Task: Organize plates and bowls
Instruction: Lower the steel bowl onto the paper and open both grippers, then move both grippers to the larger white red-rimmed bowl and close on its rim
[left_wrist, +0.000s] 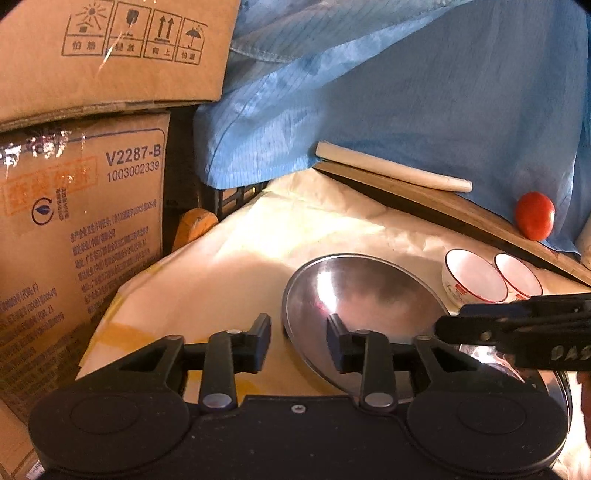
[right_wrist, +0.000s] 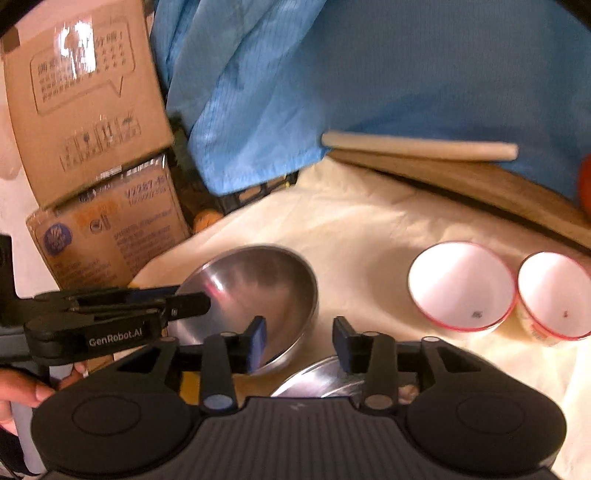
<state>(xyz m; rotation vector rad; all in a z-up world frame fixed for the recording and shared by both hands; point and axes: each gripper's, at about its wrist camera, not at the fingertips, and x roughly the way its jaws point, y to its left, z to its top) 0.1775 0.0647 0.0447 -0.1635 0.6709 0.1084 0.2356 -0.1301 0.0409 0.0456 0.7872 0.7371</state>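
Straddling the near-left rim of a steel bowl, the left gripper has its jaws spread, one finger outside the rim and the other over the bowl's inside; whether either pad touches the metal cannot be told. The bowl sits tilted on a cream cloth covering the table. In the right wrist view the same steel bowl lies left of centre, and the right gripper hangs open over its near edge, left finger in front of the bowl wall, right finger above a second steel dish that shows only in part below. Nothing is clamped by either tool. The left gripper appears there from the side, reaching to the bowl's left rim; the right gripper crosses the left wrist view at right. Two white bowls with red rims stand side by side, apart from the steel bowl: the nearer white bowl and the farther white bowl, close together, contact uncertain. Behind them a wooden board carries a pale rolling pin and a tomato. Blue fabric drapes the back; stacked cardboard boxes stand at left. Right wrist view is motion-blurred.
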